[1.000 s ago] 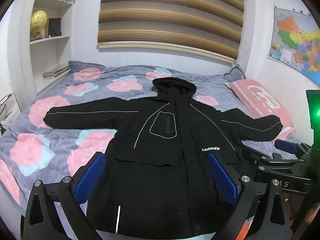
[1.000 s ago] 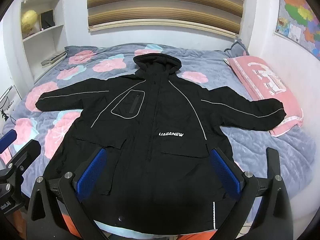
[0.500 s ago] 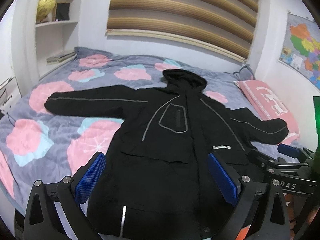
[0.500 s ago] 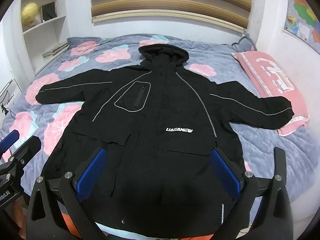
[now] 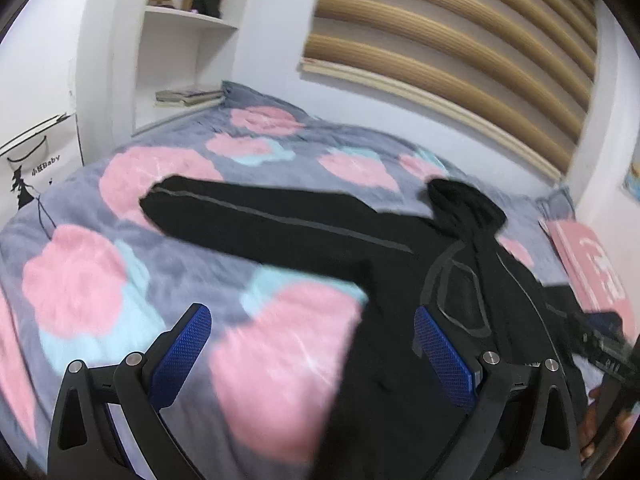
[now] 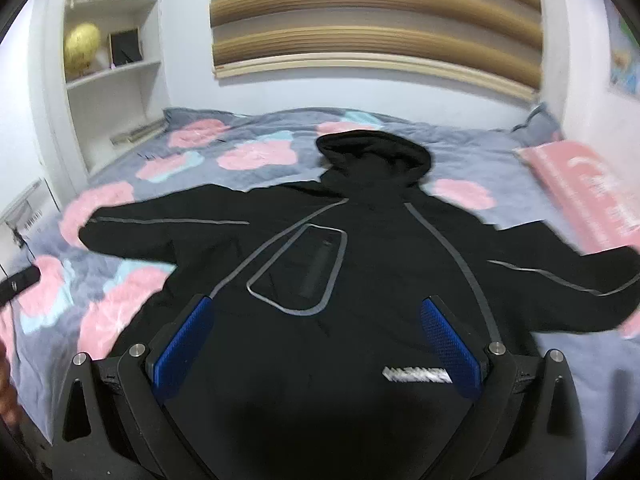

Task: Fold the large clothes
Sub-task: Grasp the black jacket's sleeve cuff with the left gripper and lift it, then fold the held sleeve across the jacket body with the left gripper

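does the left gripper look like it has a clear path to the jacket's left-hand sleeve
Probably yes. The left gripper is open and empty, and the sleeve lies flat and stretched out on the bedspread ahead of it, with nothing on top or between them.

Bed (image 5: 72, 208): flowered quilt lies bare around the spread black jacket (image 6: 360, 280), most broadly on the left, between the outstretched sleeve (image 5: 256, 216) and the near edge; a gripper could pass there unhindered.
Far strip beyond the hood (image 6: 372, 152): bare quilt up to the wall.
Right side: pink pillow (image 6: 588, 192) lies just beside the other sleeve, narrowing the room there.
Left wall: white shelves (image 6: 116, 72) border the bed, with books (image 5: 188, 97) on the lowest ledge at quilt level.
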`<state>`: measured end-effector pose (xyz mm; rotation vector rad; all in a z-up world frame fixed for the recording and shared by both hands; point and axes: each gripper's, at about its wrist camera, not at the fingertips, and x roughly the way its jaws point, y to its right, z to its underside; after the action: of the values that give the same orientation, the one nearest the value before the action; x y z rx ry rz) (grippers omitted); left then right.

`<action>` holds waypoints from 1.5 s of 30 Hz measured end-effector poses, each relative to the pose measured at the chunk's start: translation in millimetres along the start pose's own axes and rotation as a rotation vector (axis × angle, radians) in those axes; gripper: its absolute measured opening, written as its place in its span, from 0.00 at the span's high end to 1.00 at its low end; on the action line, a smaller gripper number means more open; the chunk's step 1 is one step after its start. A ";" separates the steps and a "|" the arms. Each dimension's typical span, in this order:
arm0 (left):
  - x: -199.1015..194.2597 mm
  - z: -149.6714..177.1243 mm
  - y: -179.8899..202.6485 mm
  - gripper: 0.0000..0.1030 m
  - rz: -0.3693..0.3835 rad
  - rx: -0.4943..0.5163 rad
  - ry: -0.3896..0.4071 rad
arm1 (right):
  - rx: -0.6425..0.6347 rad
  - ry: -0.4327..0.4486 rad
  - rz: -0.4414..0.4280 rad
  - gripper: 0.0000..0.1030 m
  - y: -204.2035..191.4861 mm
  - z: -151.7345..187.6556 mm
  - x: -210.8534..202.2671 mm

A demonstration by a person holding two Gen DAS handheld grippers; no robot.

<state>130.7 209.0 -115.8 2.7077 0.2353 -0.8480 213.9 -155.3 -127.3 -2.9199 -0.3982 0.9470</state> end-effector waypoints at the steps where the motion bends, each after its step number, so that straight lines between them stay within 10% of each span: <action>1: 8.8 -7.1 -13.8 0.02 0.008 -0.019 0.007 | 0.006 0.001 0.002 0.00 3.9 3.3 15.3; 12: 135.1 -63.1 -178.8 0.02 -0.134 -0.388 0.039 | 0.102 -0.167 0.015 0.01 28.0 63.1 127.9; 23: 230.4 -63.2 -226.7 0.03 -0.206 -0.500 -0.022 | 0.115 -0.158 -0.029 0.00 31.5 66.3 133.4; 26: 241.2 -65.1 -224.6 0.69 -0.182 -0.459 -0.032 | 0.119 -0.155 -0.035 0.00 32.7 66.4 133.1; 35: 187.7 -89.6 -143.5 0.85 -0.106 -0.175 0.136 | 0.121 -0.153 -0.041 0.00 33.6 66.4 135.5; 45: 152.8 -95.1 61.4 0.86 0.242 0.203 0.148 | 0.127 -0.148 -0.048 0.00 33.6 66.9 135.1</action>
<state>320.1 192.2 -115.6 2.9115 -0.1549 -0.6324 288.0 -155.5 -262.9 -2.7244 -0.3972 1.1410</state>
